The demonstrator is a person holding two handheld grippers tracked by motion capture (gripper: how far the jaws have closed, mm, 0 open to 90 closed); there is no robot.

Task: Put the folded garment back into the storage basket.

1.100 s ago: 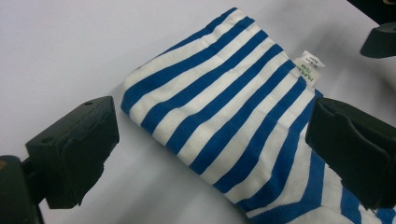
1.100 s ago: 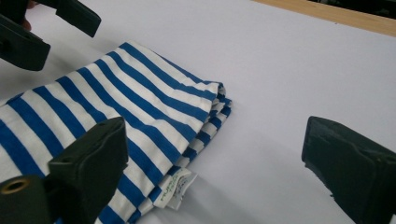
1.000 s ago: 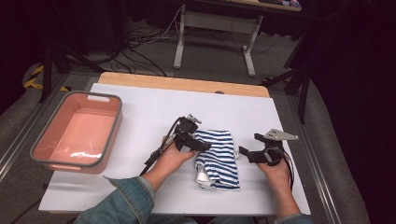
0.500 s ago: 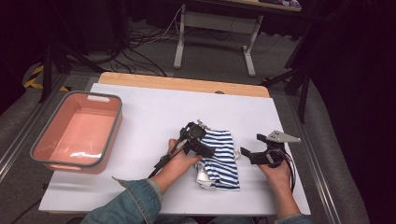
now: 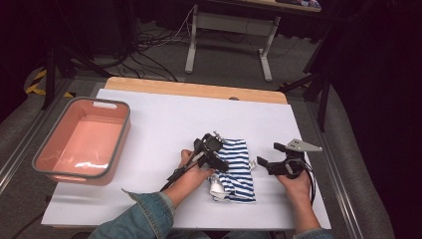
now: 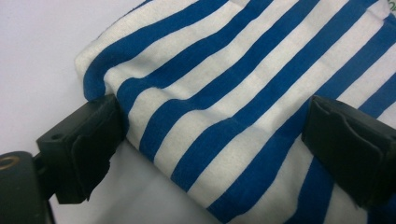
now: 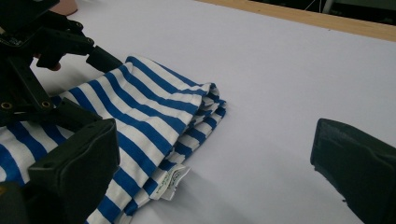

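Observation:
A folded blue-and-white striped cloth lies on the white tabletop, right of centre. My left gripper is over the cloth's left edge. In the left gripper view it is open wide: one jaw rests beside the folded edge, the other on top of the stripes. My right gripper hovers just right of the cloth, open with nothing between its jaws. In the right gripper view the cloth and its small white label lie ahead, with the left gripper behind them.
A pink tub with a grey rim stands at the table's left side. A wooden strip runs along the far edge. Beyond it are a metal stand and cables on the floor.
My left gripper has shifted right and down onto the cloth's left edge. The right gripper has stayed where it was.

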